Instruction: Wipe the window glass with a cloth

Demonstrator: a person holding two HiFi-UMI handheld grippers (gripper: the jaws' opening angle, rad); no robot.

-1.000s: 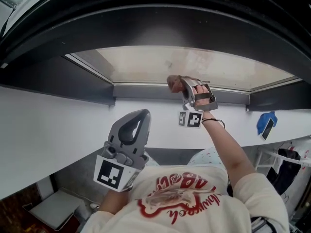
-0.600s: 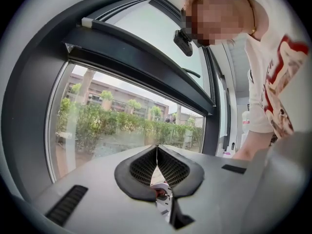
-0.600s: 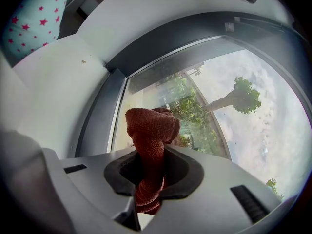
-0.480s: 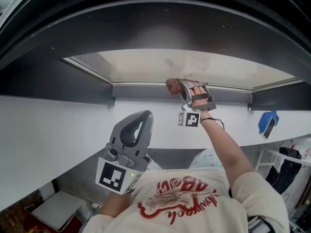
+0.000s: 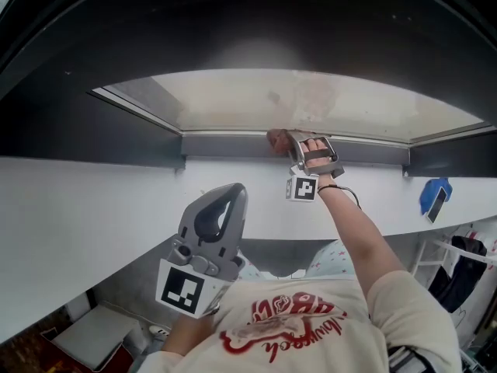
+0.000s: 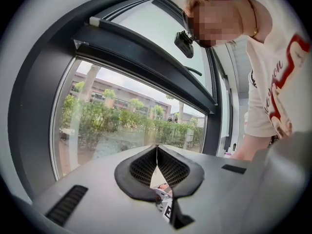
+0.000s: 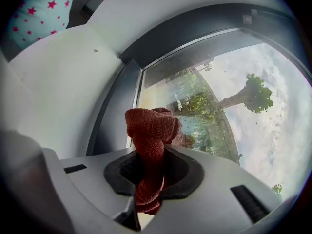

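A rust-red cloth [image 7: 150,145] is bunched between the jaws of my right gripper [image 7: 152,167], which is shut on it. In the head view that right gripper [image 5: 289,140] holds the cloth [image 5: 277,139] against the bottom edge of the window glass [image 5: 295,99], by the grey lower frame. The glass [image 7: 219,111] shows trees and sky outside. My left gripper [image 5: 221,208] hangs lower, away from the window, over the white sill; its jaws are shut with nothing between them. The left gripper [image 6: 157,152] points toward the window pane [image 6: 131,121].
A dark window frame [image 5: 147,142] surrounds the glass, above a white sill [image 5: 93,208]. A blue object [image 5: 435,195] hangs at the right on the white surface. A person's red-printed shirt [image 5: 287,325] fills the bottom. A star-patterned cushion [image 7: 41,9] lies behind.
The right gripper with the cloth has slid slightly down, from on the glass to its bottom edge. The left gripper has stayed roughly in place.
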